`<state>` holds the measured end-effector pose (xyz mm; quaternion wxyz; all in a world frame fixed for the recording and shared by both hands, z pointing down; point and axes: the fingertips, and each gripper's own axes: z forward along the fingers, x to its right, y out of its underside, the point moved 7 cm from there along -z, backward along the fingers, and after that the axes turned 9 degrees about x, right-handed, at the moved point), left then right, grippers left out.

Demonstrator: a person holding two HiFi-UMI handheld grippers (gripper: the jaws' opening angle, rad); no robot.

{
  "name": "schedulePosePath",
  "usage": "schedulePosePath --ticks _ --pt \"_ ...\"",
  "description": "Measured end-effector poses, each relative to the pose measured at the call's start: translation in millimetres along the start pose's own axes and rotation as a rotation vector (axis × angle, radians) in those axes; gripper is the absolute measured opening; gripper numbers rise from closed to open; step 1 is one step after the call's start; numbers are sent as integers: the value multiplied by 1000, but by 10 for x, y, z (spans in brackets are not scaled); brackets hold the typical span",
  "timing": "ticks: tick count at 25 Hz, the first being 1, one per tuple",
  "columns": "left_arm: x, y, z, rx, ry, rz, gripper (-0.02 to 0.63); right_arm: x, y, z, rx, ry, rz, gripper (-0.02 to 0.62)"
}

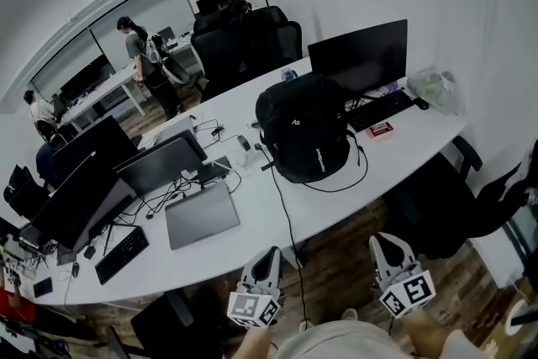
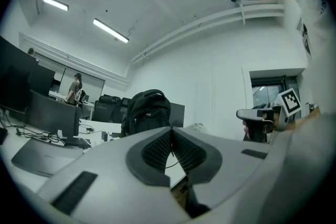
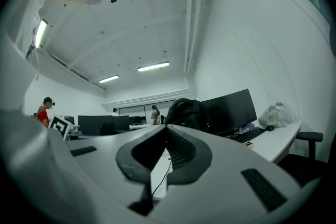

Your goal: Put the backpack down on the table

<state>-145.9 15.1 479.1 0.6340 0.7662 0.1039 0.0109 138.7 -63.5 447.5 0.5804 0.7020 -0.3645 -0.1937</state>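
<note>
Now L/R grippers (image 1: 272,251) (image 1: 381,240) closed, empty

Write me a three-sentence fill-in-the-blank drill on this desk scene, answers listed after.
The black backpack stands on the white ____.
The left gripper and the right gripper are empty, fingers ____.
Directly behind the backpack stands a dark ____.
Missing: table; shut; monitor.

The head view looks steeply down on the table (image 1: 395,160) from its near side. Both gripper views look level along their jaws across it; all three share the backpack (image 1: 307,126).
</note>
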Motion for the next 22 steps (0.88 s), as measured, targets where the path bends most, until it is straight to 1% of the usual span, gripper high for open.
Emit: schedulePosePath --ticks 3,9,13,22 --pt "-14 5 -42 8 15 4 8 -47 2 -11 -5 5 2 14" --pt "-61 67 -113 -5 31 -12 8 -109 -4 -26 -15 12 -7 14" --pt "-27 78 -113 -6 48 -8 8 -98 -15 -41 -16 17 -10 14" --pt "-14 33 -152 -8 53 -11 8 -63 -28 -90 -12 48 12 14"
